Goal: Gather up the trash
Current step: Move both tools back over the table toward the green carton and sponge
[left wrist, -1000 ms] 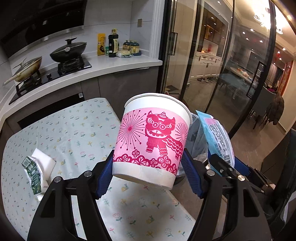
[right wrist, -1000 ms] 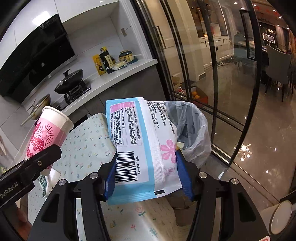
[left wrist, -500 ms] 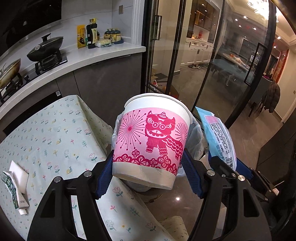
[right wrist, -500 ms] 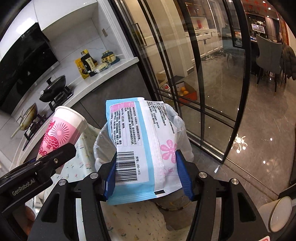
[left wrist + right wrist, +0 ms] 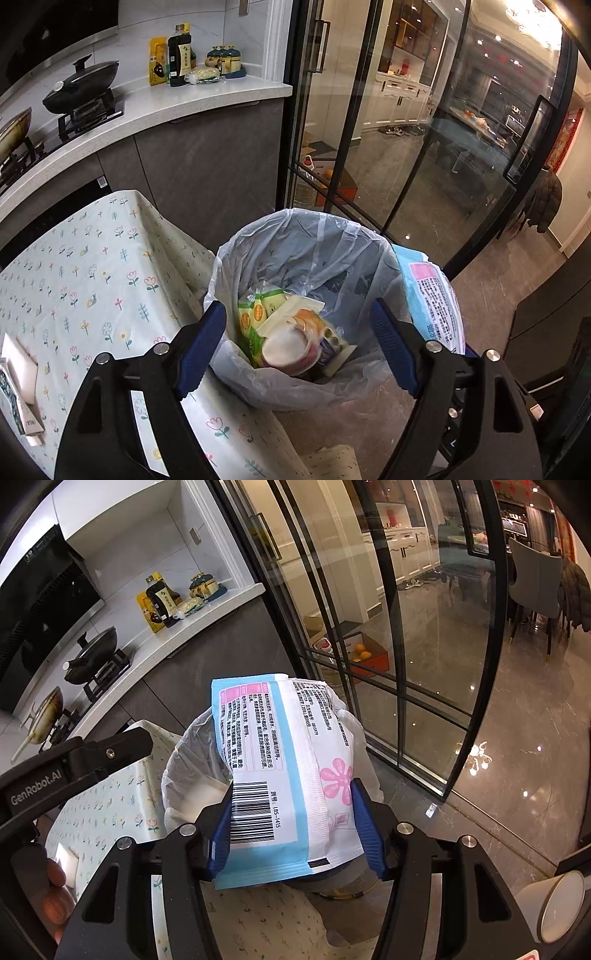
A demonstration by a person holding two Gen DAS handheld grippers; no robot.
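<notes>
My left gripper [image 5: 299, 347] is open and empty, held over the trash bin [image 5: 258, 240] lined with a clear bag. The pink-and-white paper cup [image 5: 291, 350] lies inside the bin on yellow-green wrappers [image 5: 255, 314]. My right gripper [image 5: 291, 830] is shut on a blue-and-white wipes packet [image 5: 280, 775] and holds it above the bin's right rim [image 5: 354, 723]. The packet also shows in the left wrist view [image 5: 432, 295], beside the bin. The left gripper's body [image 5: 74, 764] shows at the left of the right wrist view.
A table with a flowered cloth [image 5: 74, 277] stands left of the bin, with a white box and a green packet [image 5: 18, 376] at its left edge. A kitchen counter [image 5: 166, 107] with pans and bottles is behind. Glass doors [image 5: 406, 129] stand beyond the bin.
My left gripper opened and the pink cup dropped into the bin. Both grippers moved right, from over the table to over the bin. The right gripper still holds the packet.
</notes>
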